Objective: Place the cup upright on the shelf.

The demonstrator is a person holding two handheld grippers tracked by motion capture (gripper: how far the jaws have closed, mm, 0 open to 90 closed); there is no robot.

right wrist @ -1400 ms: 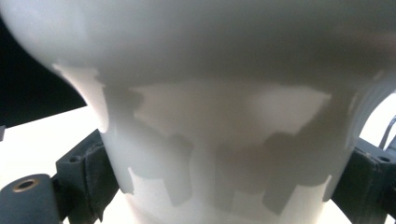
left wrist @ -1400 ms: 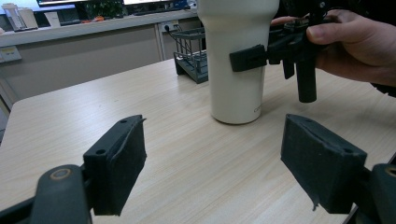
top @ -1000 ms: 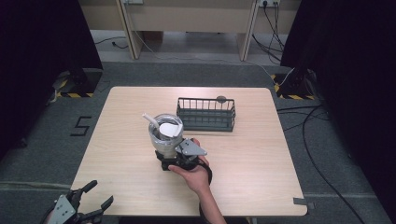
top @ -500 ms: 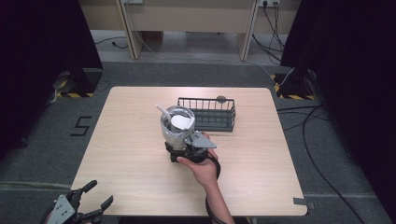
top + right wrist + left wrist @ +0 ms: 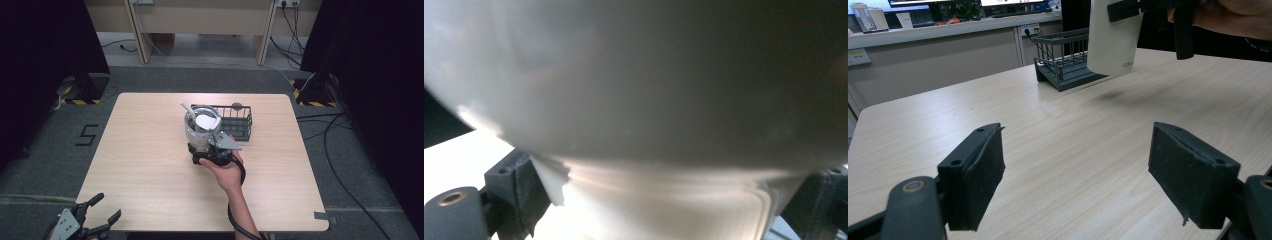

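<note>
A white cup [image 5: 202, 126] with a white spoon handle [image 5: 185, 106] sticking out of it hangs just above the table, close to the left end of a dark wire basket [image 5: 242, 128]. My right gripper [image 5: 202, 145] is shut on the cup's lower part, held by a hand from the near side. In the left gripper view the cup [image 5: 1113, 40] floats over its shadow in front of the basket [image 5: 1063, 62]. The cup's wall [image 5: 639, 100] looms close between the right gripper's jaws. My left gripper [image 5: 106, 207] is open and holds nothing, low off the table's near left corner.
The light wooden table [image 5: 150, 165] spreads wide to the left and near side. A small dark round object [image 5: 236, 105] sits at the basket's far rim. Cables [image 5: 345, 150] run over the grey floor on the right. Desk legs stand beyond the table.
The right gripper has carried the cup to the right and farther away, up to the basket's left end. The left gripper has stayed put.
</note>
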